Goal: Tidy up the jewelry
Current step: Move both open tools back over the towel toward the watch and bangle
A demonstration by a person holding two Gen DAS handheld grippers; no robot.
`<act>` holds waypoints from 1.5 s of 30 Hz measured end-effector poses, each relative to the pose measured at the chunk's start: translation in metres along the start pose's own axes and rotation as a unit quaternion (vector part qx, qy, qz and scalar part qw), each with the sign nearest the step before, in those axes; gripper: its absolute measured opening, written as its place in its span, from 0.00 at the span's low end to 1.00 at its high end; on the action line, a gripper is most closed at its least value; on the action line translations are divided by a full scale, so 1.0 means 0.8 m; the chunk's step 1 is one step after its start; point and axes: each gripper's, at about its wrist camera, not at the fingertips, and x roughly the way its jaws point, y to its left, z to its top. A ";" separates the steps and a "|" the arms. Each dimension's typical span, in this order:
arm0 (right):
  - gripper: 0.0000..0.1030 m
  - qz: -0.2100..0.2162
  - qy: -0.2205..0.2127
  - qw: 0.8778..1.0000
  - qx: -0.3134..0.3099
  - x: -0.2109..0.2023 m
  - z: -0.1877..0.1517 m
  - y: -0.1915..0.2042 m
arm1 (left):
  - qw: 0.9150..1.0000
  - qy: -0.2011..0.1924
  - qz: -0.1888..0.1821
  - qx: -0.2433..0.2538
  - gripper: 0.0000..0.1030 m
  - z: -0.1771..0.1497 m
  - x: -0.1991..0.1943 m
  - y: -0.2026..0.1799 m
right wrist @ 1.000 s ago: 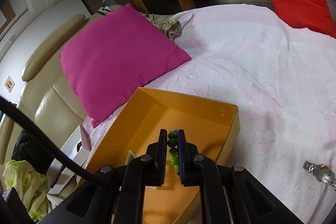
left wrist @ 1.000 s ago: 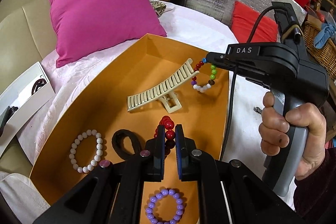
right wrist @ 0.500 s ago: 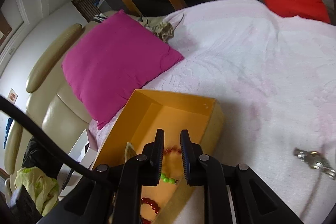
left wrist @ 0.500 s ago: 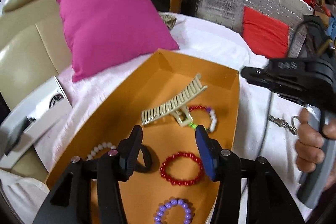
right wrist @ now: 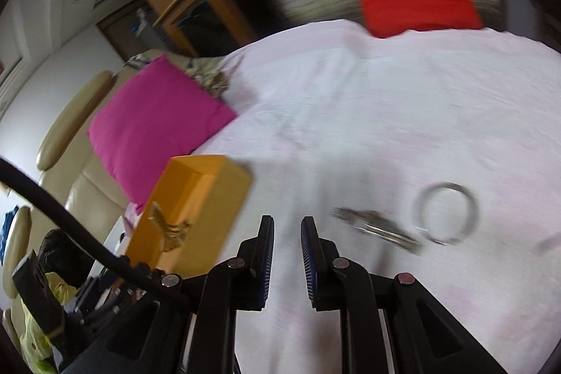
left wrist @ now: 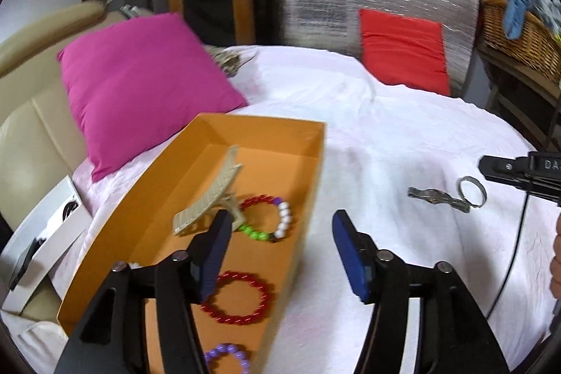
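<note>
An orange box (left wrist: 312,170) on the white bedspread holds a beige hair claw (left wrist: 210,195), a multicolour bead bracelet (left wrist: 270,219), a red bead bracelet (left wrist: 238,298) and a purple bead bracelet (left wrist: 226,354). My left gripper (left wrist: 280,255) is open wide and empty over the box's right wall. A silver watch (left wrist: 436,197) and a silver bangle (left wrist: 471,191) lie on the bedspread to the right. My right gripper (right wrist: 287,255) is open and empty above the bedspread, left of the watch (right wrist: 377,228) and bangle (right wrist: 445,212), right of the box (right wrist: 196,212).
A magenta pillow (left wrist: 140,86) lies behind the box. A red cushion (left wrist: 403,51) leans on a silver foil panel at the back. A white box (left wrist: 45,233) sits at the left on a beige sofa. A wicker basket (left wrist: 519,34) stands at the far right.
My left gripper let go of the red bracelet, opened wide and swung right. My right gripper dropped the multicolour bracelet in the box, opened and moved right toward the watch and bangle.
</note>
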 end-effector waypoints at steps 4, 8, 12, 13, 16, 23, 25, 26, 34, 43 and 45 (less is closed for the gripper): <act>0.25 -0.033 -0.008 0.999 0.027 -0.031 -0.009 -0.046 | 0.999 -0.008 -0.009 0.030 0.67 0.001 0.001 -0.035; 0.26 -0.069 -0.006 0.997 0.039 -0.047 -0.013 -0.072 | 0.998 -0.001 -0.018 0.053 0.69 -0.001 0.008 -0.063; 0.36 -0.079 -0.001 0.995 0.052 -0.060 -0.018 -0.091 | 0.997 0.012 -0.025 0.069 0.76 -0.005 0.018 -0.090; 0.36 -0.074 -0.002 0.996 0.059 -0.062 -0.018 -0.096 | 0.997 0.014 -0.027 0.073 0.76 -0.006 0.019 -0.096; 0.36 -0.076 -0.008 0.995 0.068 -0.069 -0.019 -0.112 | 0.995 0.023 -0.032 0.089 0.76 -0.010 0.026 -0.115; 0.36 -0.082 0.011 0.993 0.090 -0.063 -0.023 -0.135 | 0.991 0.032 -0.032 0.123 0.76 -0.018 0.032 -0.148; 0.36 -0.080 0.013 0.993 0.089 -0.062 -0.024 -0.139 | 0.991 0.035 -0.032 0.125 0.76 -0.019 0.032 -0.153; 0.37 -0.080 0.014 0.993 0.090 -0.062 -0.024 -0.141 | 0.991 0.035 -0.033 0.125 0.76 -0.018 0.032 -0.155; 0.43 -0.086 0.011 0.991 0.107 -0.064 -0.026 -0.160 | 0.991 0.040 -0.041 0.120 0.76 -0.016 0.039 -0.166; 0.43 -0.082 0.014 0.991 0.107 -0.062 -0.025 -0.168 | 0.990 0.047 -0.044 0.122 0.76 -0.015 0.045 -0.180; 0.43 -0.081 0.014 0.991 0.105 -0.063 -0.025 -0.167 | 0.990 0.050 -0.045 0.122 0.76 -0.015 0.047 -0.183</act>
